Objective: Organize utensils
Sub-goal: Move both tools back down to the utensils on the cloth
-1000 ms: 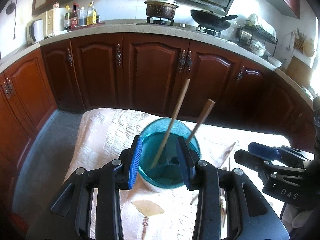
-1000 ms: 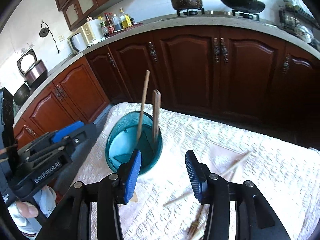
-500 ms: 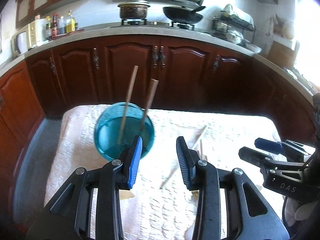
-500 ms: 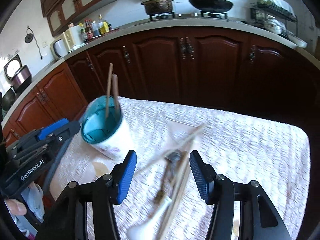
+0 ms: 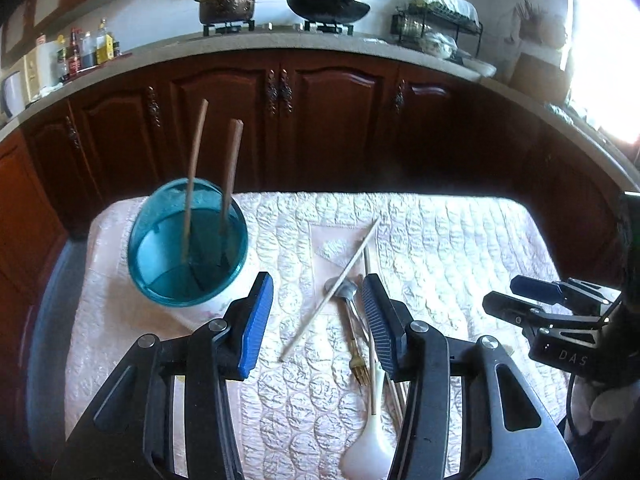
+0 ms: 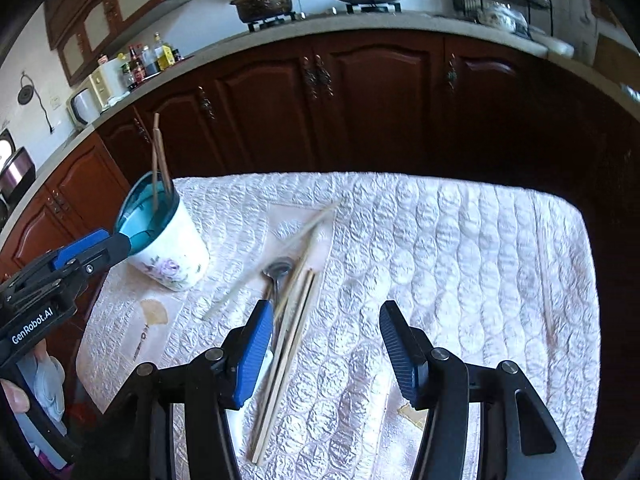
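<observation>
A white floral cup with a teal inside stands at the left of the quilted table and holds two wooden chopsticks. Loose utensils lie in the middle: a pale chopstick, a metal spoon, a gold fork, a white spoon and a chopstick pair. My left gripper is open and empty above them. My right gripper is open and empty, just right of the pair.
The table has a white quilted cloth with dark wooden cabinets behind it. A counter holds a pot, a wok and bottles. The right gripper's body shows at the right of the left wrist view.
Both grippers have swung right, from over the cup to over the loose utensils. The cup now sits to the left in both views. Both stay open and empty.
</observation>
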Demonstrator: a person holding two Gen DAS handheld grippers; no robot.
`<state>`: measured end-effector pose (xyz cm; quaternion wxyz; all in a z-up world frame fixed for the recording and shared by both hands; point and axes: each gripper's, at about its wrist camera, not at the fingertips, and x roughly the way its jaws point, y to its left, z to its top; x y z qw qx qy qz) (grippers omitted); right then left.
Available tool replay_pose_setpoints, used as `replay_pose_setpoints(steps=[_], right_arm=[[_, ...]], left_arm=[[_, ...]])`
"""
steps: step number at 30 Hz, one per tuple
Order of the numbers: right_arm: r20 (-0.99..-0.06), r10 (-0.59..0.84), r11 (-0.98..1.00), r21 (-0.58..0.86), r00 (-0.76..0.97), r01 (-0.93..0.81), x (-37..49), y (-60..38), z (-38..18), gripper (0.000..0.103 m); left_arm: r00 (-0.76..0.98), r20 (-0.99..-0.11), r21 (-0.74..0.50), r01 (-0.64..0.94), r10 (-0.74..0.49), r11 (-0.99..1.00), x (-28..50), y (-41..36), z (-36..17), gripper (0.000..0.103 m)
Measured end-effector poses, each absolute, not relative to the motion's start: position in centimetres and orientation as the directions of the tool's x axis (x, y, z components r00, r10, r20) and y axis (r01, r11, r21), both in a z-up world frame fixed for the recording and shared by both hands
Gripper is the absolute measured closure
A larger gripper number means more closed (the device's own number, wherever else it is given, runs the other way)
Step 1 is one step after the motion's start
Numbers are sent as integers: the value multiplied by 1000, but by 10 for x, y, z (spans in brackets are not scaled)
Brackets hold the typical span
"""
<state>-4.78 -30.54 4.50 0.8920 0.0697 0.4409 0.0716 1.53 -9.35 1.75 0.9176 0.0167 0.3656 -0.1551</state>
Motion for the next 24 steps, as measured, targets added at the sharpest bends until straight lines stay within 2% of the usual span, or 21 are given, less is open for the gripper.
replay_pose_setpoints(steps=[8,24], right_arm=[[-800,265,958,280,537,-56,-28,-311,9,50],[-829,281,954,297,484,-46,-15,-310,-23,50]], left_arm=[[625,-730,-78,325,-276,942,29,-102,-15,57],[519,-829,-40,321,-211,946,77,-118,-104,58]])
